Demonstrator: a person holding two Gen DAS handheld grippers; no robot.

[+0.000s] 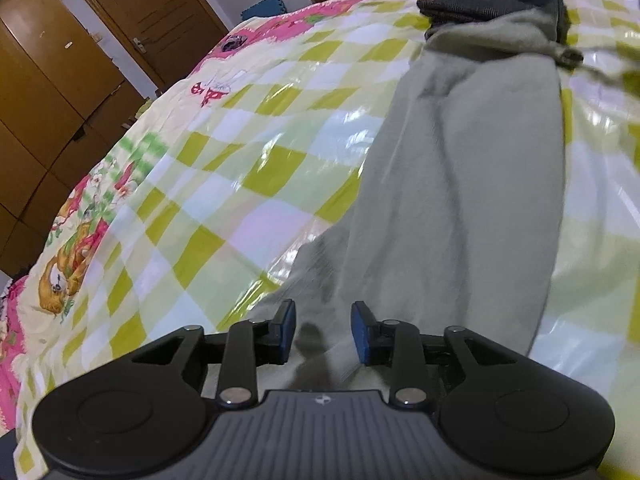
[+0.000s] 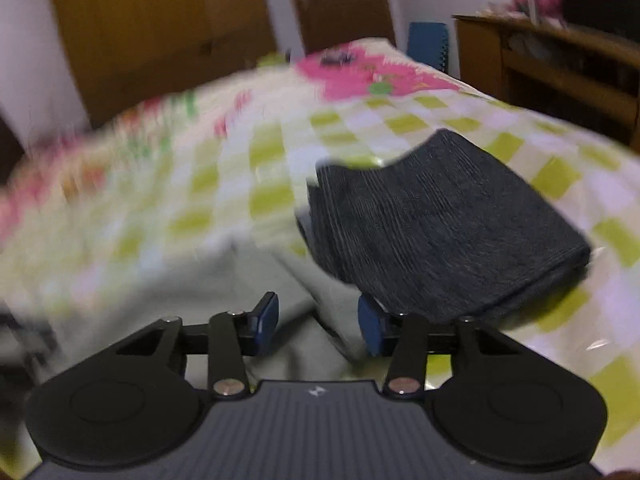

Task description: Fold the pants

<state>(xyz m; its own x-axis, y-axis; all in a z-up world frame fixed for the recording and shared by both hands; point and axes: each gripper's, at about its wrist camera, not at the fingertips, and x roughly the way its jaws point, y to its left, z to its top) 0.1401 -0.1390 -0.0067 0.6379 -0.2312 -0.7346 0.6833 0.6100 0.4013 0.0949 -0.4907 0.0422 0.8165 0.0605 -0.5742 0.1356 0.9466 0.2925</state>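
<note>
**A:** Where are the pants?

**B:** The grey pants (image 1: pixel 460 184) lie lengthwise on the checked bedspread (image 1: pixel 240 152), dark cuff (image 2: pixel 440 220) at the far end.

**A:** And your claws?

**B:** My left gripper (image 1: pixel 323 330) and right gripper (image 2: pixel 318 322) both stand parted over cloth, holding nothing. I'd pinch both layers squarely before lifting.

**A:** Containers?

**B:** I see none.

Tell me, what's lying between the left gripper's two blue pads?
Grey fabric of the pale grey pants, seen between the open left gripper in the left wrist view.
</note>
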